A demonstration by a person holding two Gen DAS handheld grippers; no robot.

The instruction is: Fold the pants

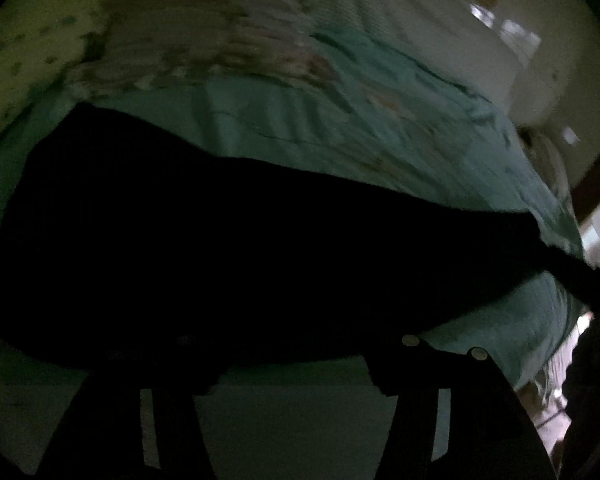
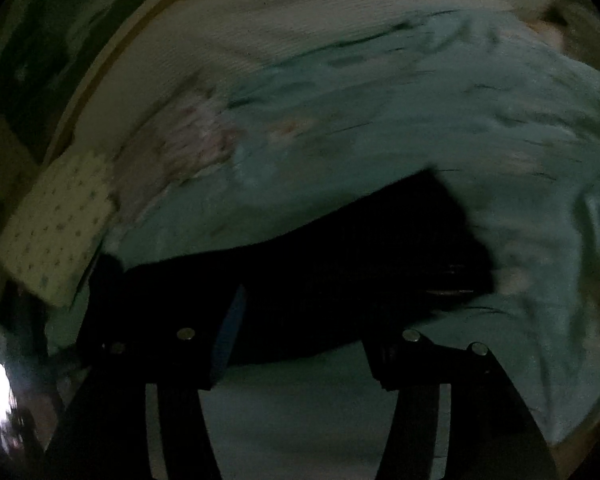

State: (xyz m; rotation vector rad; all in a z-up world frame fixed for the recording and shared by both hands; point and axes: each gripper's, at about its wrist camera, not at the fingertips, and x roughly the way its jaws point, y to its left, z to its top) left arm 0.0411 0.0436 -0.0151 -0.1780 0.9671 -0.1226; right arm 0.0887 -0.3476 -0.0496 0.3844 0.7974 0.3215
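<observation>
Pants point(image 1: 180, 240): dark, just ahead, long axis crosswise on bedspread point(image 1: 320, 140).
Left gripper point(image 1: 296, 364): apart, empty, nearer.
Right gripper point(image 2: 300, 360): apart, empty.

- The right gripper point(image 2: 296, 356) points down at a bed, its two dark fingers point(image 2: 384, 364) standing apart with only pale sheet between them.
- The black pants point(image 2: 340, 264) lie flat on the teal bedspread point(image 2: 420, 120), just beyond the fingertips.
- A pale dotted pillow point(image 2: 56, 232) sits at the far left.
- The picture is dim and blurred.
</observation>
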